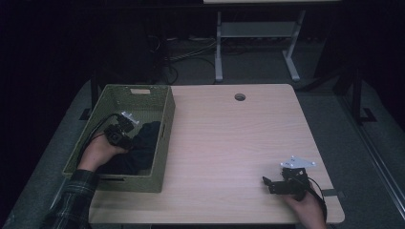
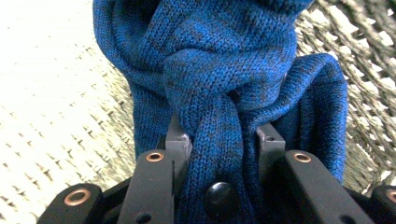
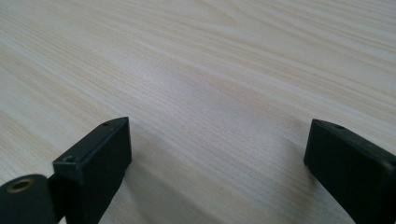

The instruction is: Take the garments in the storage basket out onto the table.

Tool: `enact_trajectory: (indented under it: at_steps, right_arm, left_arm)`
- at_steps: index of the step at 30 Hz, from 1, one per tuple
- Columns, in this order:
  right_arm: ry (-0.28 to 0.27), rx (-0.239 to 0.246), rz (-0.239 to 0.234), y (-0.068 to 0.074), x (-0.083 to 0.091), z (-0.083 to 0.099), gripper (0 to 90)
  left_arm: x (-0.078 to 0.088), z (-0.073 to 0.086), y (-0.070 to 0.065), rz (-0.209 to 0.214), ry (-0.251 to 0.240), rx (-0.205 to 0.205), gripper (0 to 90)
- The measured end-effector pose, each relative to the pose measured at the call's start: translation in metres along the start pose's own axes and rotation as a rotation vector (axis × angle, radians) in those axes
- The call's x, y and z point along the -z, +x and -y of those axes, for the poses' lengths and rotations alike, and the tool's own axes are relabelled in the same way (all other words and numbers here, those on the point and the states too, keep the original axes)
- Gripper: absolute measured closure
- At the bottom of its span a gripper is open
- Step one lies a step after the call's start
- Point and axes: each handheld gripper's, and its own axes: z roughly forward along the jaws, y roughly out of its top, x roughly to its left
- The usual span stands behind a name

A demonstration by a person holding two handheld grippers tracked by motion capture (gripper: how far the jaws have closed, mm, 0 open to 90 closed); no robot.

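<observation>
Left tongs [image 1: 125, 125] reach dark cloth [image 1: 138, 148] inside woven basket [image 1: 165, 138].

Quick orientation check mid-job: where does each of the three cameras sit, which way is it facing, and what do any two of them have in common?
High view: above the person's side, facing forward and down on the table; forearms, both hands and grippers show.
Left gripper view: rides the left gripper, facing the blue knit garment pinched between its jaws inside the woven basket.
Right gripper view: rides the right gripper, facing bare tabletop; jaws apart.
Shared: high and left gripper views both show garment and basket.
</observation>
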Motion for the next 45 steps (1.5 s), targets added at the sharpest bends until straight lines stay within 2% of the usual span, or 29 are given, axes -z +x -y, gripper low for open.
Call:
enact_trajectory:
  at_steps: [3, 7, 12, 23, 29, 33, 37, 40, 45]
  right_arm:
    - [0.000, -0.001, 0.000, 0.000, 0.000, 0.000, 7.2]
    - [0.000, 0.000, 0.000, 0.000, 0.000, 0.000, 7.2]
    - [0.000, 0.000, 0.000, 0.000, 0.000, 0.000, 7.2]
    - [0.000, 0.000, 0.000, 0.000, 0.000, 0.000, 7.2]
    - [0.000, 0.000, 0.000, 0.000, 0.000, 0.000, 7.2]
    - [0.000, -0.001, 0.000, 0.000, 0.000, 0.000, 7.2]
    - [0.000, -0.002, 0.000, 0.000, 0.000, 0.000, 7.2]
    - [-0.001, 0.001, -0.002, 0.000, 0.000, 0.000, 7.2]
    - [0.001, -0.003, -0.002, 0.000, 0.000, 0.000, 7.2]
  left_arm:
    - [0.006, -0.001, -0.002, 0.003, 0.001, 0.004, 66.5]
    - [0.016, -0.005, -0.003, -0.018, -0.001, -0.001, 66.5]
    - [0.029, -0.007, -0.003, -0.017, -0.022, 0.005, 66.6]
    - [0.057, -0.014, -0.005, -0.055, -0.050, 0.002, 66.8]
    - [0.071, -0.017, -0.006, -0.053, -0.084, 0.021, 67.1]
    - [0.079, -0.020, -0.008, -0.069, -0.080, 0.025, 67.2]
    - [0.090, -0.025, -0.009, -0.085, -0.079, 0.020, 67.2]
    - [0.102, -0.030, -0.012, -0.099, -0.098, 0.013, 67.2]
    - [0.112, -0.035, -0.016, -0.103, -0.116, 0.001, 67.1]
